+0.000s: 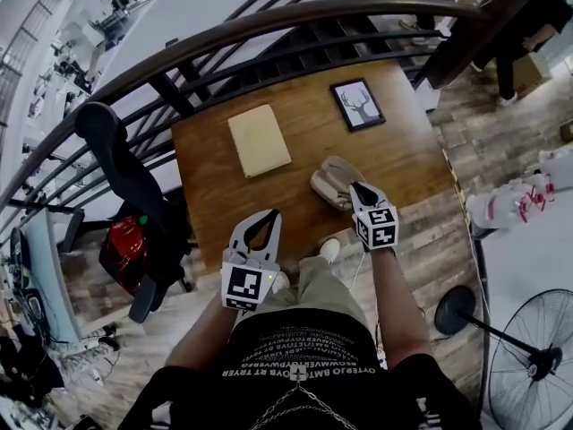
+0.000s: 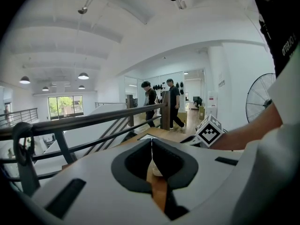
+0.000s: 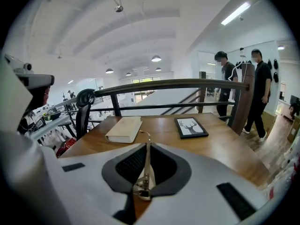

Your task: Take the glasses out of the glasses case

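The beige glasses case lies open on the wooden table, near its front edge. My right gripper hovers just over the case's right end, shut on the glasses. A thin metal temple arm runs up between the closed pads, with the hinge at the bottom of the gap. The lenses are hidden. My left gripper is held at the table's front edge, left of the case. It is shut with nothing between its fingertips, and it touches nothing.
A cream book and a framed deer picture lie further back on the table. A dark curved railing runs behind it, with an office chair at the left. A standing fan is at the right, and two people stand by the stair post.
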